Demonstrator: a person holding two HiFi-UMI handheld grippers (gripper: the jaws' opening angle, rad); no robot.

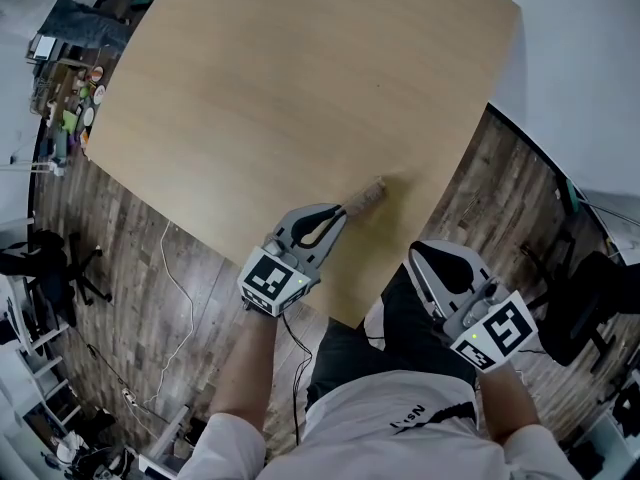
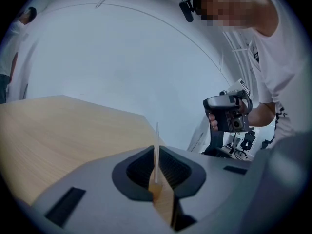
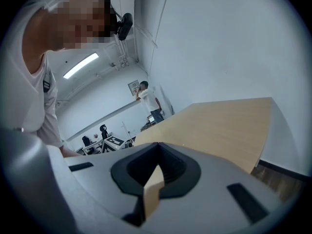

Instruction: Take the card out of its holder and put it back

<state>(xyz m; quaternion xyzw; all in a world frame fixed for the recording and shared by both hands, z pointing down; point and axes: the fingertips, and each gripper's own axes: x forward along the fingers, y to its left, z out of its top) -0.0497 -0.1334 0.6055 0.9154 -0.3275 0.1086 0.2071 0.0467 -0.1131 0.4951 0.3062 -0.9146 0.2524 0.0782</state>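
A thin brownish card holder (image 1: 368, 195) sticks out past the jaws of my left gripper (image 1: 338, 213), low over the near right part of the wooden table (image 1: 280, 88). In the left gripper view the holder (image 2: 157, 145) stands edge-on as a pale sliver, and the left gripper (image 2: 156, 178) is shut on its lower end. I cannot tell the card apart from the holder. My right gripper (image 1: 420, 257) hangs off the table's near edge above the person's lap. In its own view the right gripper (image 3: 155, 172) is shut with nothing between the jaws.
Beyond the table lies a dark plank floor with a white cable (image 1: 185, 288). An office chair (image 1: 590, 298) stands at the right and a cluttered shelf (image 1: 70, 88) at the far left. A person (image 3: 146, 99) stands far off across the room.
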